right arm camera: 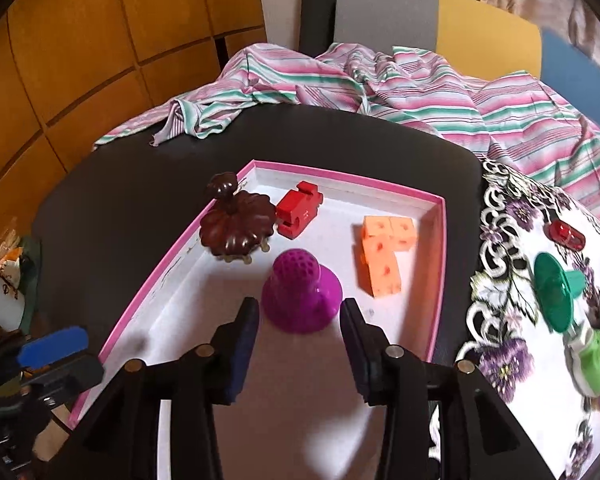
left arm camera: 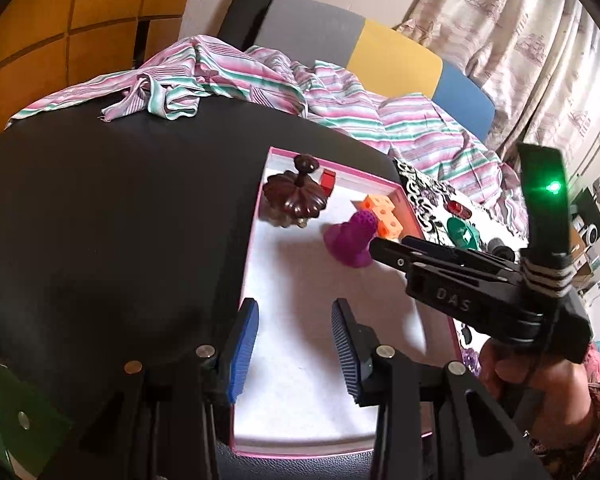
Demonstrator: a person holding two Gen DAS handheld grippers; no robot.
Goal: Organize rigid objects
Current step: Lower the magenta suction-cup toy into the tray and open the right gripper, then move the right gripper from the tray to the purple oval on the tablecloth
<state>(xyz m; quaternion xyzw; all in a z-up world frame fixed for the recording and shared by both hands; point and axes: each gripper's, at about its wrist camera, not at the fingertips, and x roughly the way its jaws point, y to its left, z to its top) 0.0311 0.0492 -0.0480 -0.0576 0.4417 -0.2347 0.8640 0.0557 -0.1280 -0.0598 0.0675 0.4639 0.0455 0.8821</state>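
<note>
While upright in pink tray (right arm camera: 439, 240), purple cone (right arm camera: 302, 294) points dome up

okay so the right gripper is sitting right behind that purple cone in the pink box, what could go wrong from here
1. The right gripper is open just behind the purple cone; pushing forward could slide or tip it instead of grasping it.
2. The brown lid stands close by on small feet and might get knocked.
3. The left gripper hovers over the same pink box, so the two could collide.

Dim warm light, soft shadows, fisheye-bent edges, slight blur.
</note>
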